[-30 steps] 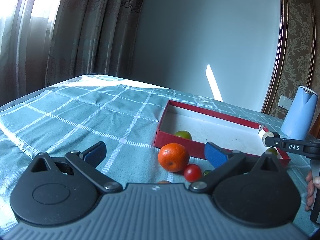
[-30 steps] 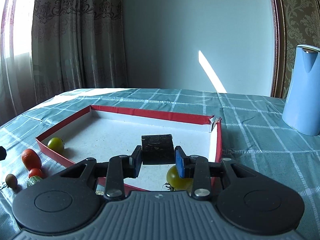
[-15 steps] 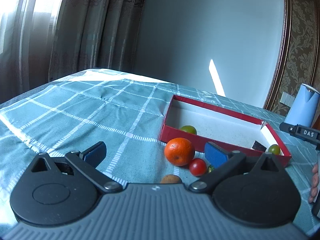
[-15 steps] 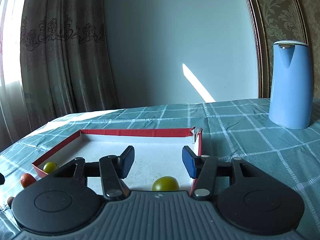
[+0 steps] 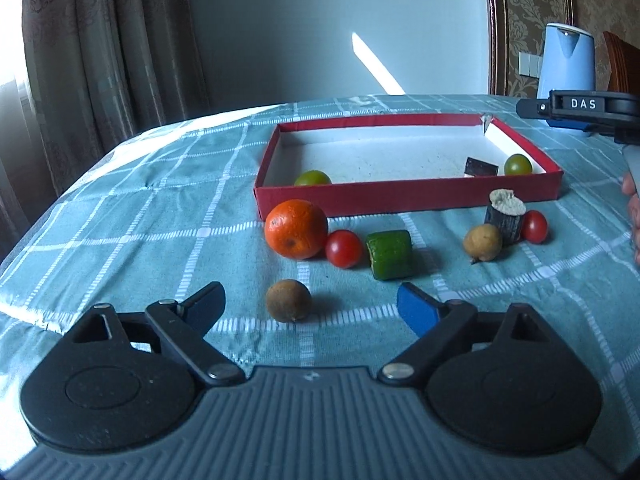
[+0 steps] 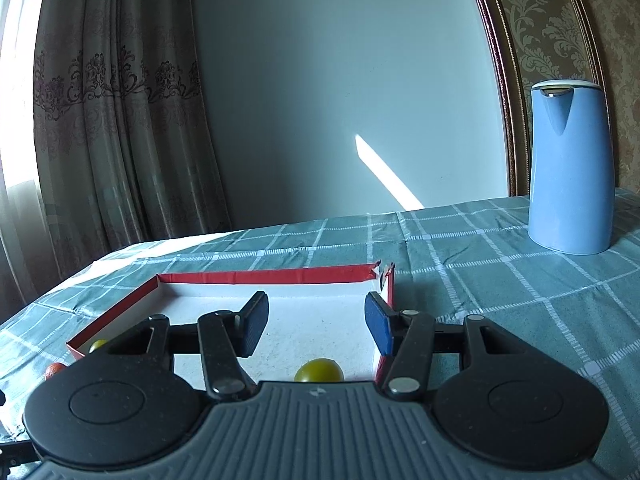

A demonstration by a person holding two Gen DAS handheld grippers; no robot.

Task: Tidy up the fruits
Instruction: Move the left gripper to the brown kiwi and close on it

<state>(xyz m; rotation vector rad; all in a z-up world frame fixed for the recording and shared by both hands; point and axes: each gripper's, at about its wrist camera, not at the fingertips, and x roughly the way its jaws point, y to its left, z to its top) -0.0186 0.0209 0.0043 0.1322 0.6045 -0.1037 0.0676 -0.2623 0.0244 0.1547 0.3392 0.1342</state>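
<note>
While upright, dark cylinder [image 5: 505,216] abuts tomato [image 5: 535,226].

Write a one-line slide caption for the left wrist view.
Open left gripper faces a brown fruit; orange, tomatoes and green block wait outside the red tray.

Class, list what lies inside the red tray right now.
Inside the red tray lie two green fruits and a dark block. The near wall hides the floor just behind it.
</note>
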